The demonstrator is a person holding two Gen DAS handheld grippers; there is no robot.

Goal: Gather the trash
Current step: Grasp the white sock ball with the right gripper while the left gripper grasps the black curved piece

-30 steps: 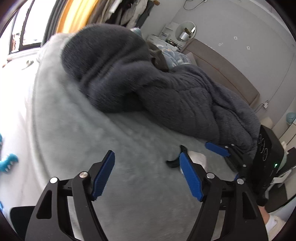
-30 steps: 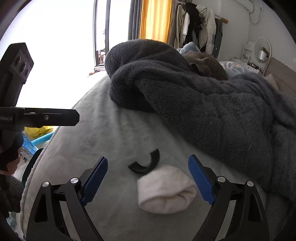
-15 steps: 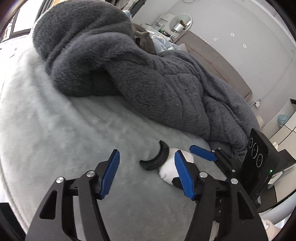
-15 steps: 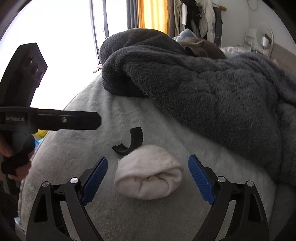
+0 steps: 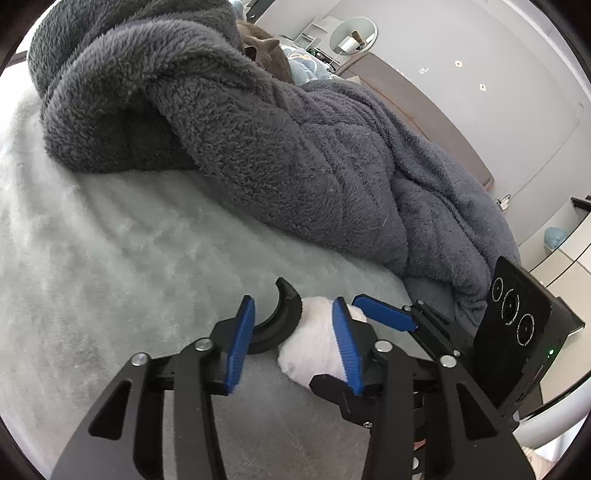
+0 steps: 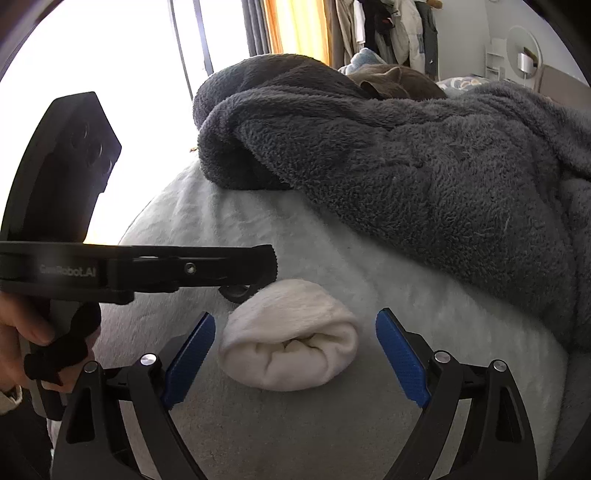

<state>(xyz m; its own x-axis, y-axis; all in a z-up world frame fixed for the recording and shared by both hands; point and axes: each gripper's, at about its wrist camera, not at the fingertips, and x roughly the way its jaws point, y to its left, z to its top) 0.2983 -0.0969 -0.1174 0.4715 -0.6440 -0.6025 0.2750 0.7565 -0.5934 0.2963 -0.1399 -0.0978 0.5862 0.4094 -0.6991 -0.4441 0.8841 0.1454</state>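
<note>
Jaws of the left tool (image 5: 293, 345), just closing, straddle a black curved piece (image 5: 277, 325); right tool (image 6: 295, 354) gapes around a white roll (image 6: 291, 336).

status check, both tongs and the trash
Left tongs closing around black curved scrap, not yet gripped. Right tongs open, straddling white roll. Roll touches scrap; grey blanket behind, clear.

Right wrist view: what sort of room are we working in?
Most likely a bedroom. A rumpled grey blanket lies over a pale plush bedcover, clothes hang on a rail at the back, and a headboard runs along the wall.
</note>
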